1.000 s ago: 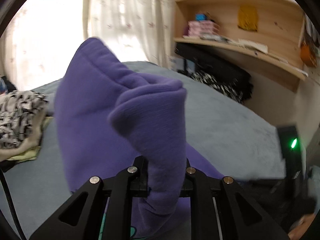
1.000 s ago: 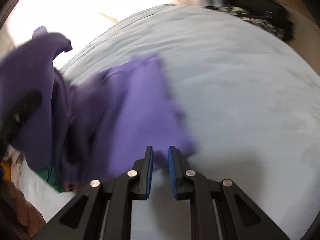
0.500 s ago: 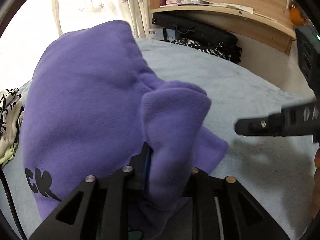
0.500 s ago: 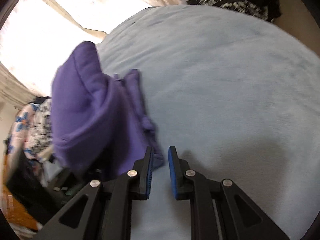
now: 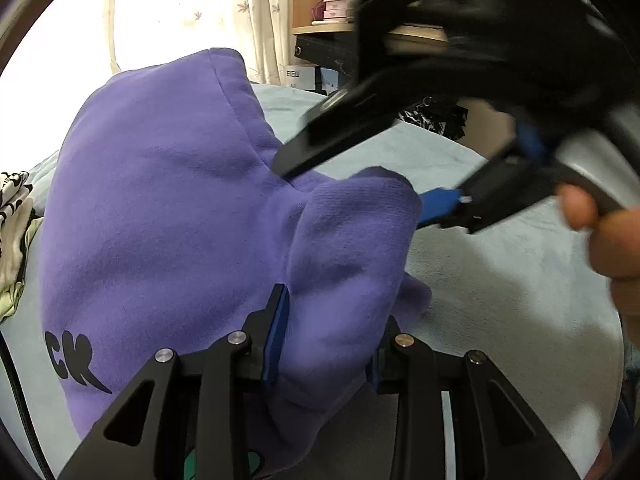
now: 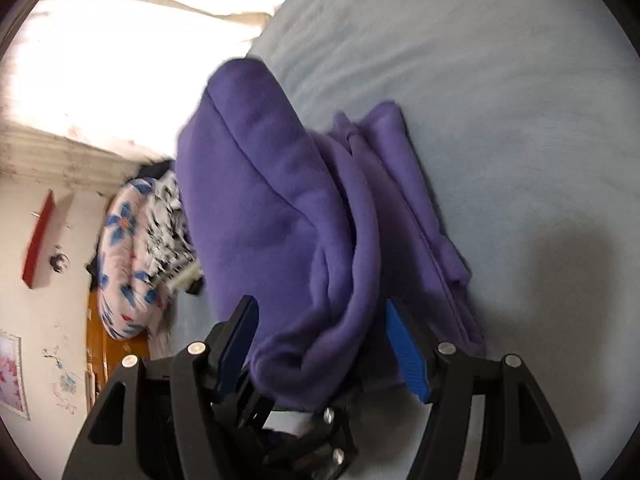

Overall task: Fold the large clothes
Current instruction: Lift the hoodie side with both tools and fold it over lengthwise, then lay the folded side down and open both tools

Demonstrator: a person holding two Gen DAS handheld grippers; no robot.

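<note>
A purple sweatshirt (image 6: 280, 216) lies bunched on a pale blue bedspread (image 6: 500, 100). The right gripper (image 6: 320, 340) reaches over it, its blue-padded jaws opening with a thick fold of the fabric between them. A floral pillow (image 6: 128, 264) sits at left.

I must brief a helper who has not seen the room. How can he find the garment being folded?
Look at the pale blue bed. The purple hoodie is heaped on it, with black letters near its hem, unlike the black-and-white patterned clothes beside it.

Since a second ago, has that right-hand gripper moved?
Yes. The right gripper has swung in across the wooden shelf to the purple hoodie, jaws opening around its fold.
</note>
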